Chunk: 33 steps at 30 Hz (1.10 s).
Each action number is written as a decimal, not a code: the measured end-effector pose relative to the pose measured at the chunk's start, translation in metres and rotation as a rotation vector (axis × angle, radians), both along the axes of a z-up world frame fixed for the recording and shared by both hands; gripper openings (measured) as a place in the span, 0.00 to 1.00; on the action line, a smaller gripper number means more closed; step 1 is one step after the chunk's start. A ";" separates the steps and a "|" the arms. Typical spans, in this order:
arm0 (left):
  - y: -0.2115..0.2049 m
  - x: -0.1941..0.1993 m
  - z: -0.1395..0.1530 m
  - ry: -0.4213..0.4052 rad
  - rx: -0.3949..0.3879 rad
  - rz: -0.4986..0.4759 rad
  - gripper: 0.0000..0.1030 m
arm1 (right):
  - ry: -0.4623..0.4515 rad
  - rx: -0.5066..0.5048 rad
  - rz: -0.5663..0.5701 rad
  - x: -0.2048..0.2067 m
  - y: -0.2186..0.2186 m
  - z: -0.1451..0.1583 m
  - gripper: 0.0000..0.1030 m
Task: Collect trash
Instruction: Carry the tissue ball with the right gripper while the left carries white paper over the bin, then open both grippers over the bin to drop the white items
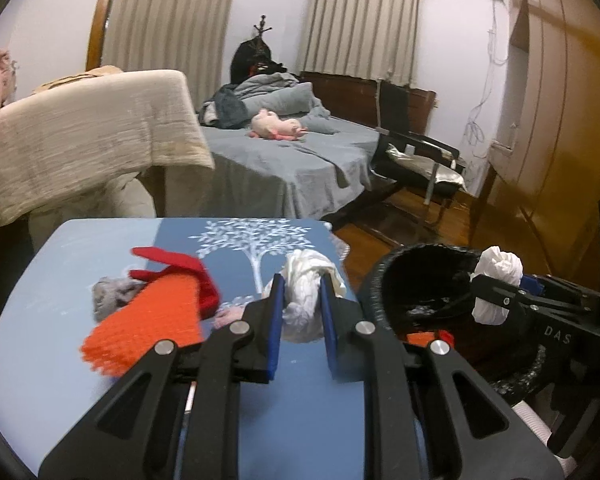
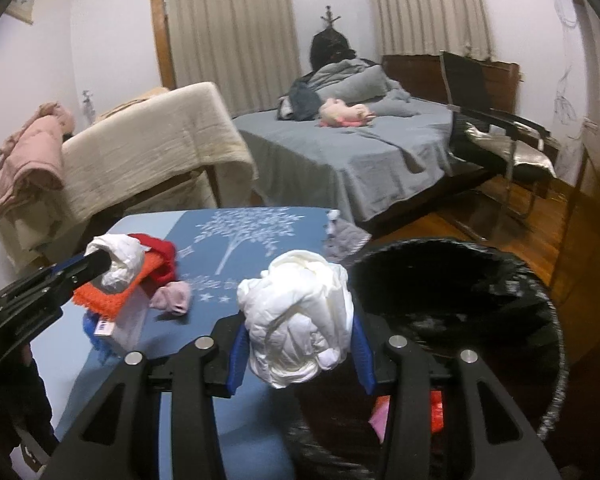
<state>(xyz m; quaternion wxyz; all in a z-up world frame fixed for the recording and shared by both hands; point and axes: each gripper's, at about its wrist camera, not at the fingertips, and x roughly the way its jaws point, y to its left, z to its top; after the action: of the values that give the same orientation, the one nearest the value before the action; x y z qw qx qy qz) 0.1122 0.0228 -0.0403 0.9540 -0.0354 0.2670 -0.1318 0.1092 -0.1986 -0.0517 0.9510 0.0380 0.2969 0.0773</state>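
Observation:
My left gripper is shut on a crumpled white wad above the blue table; it also shows in the right wrist view. My right gripper is shut on a second crumpled white wad at the near rim of the black-lined trash bin. That gripper and wad show in the left wrist view over the bin. Red and pink scraps lie in the bin's bottom.
An orange and red knitted cloth, a grey sock and a small pink cloth lie on the table. A towel-draped chair, a bed and a black chair stand beyond.

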 end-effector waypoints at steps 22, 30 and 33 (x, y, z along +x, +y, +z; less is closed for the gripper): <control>-0.129 0.025 -0.014 0.022 0.007 -0.240 0.17 | 0.004 -0.002 -0.223 -0.012 -0.115 -0.009 0.42; -0.163 0.038 -0.025 0.041 0.006 -0.286 0.17 | 0.020 -0.001 -0.260 -0.010 -0.144 -0.019 0.43; -0.175 0.041 -0.029 0.049 0.006 -0.302 0.17 | 0.021 -0.002 -0.273 -0.009 -0.151 -0.021 0.44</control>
<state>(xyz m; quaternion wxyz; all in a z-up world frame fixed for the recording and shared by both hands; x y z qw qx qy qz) 0.1535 -0.1521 -0.0690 0.9166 0.0050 0.2927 -0.2723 0.1002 -0.3498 -0.0730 0.9496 0.0778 0.2989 -0.0533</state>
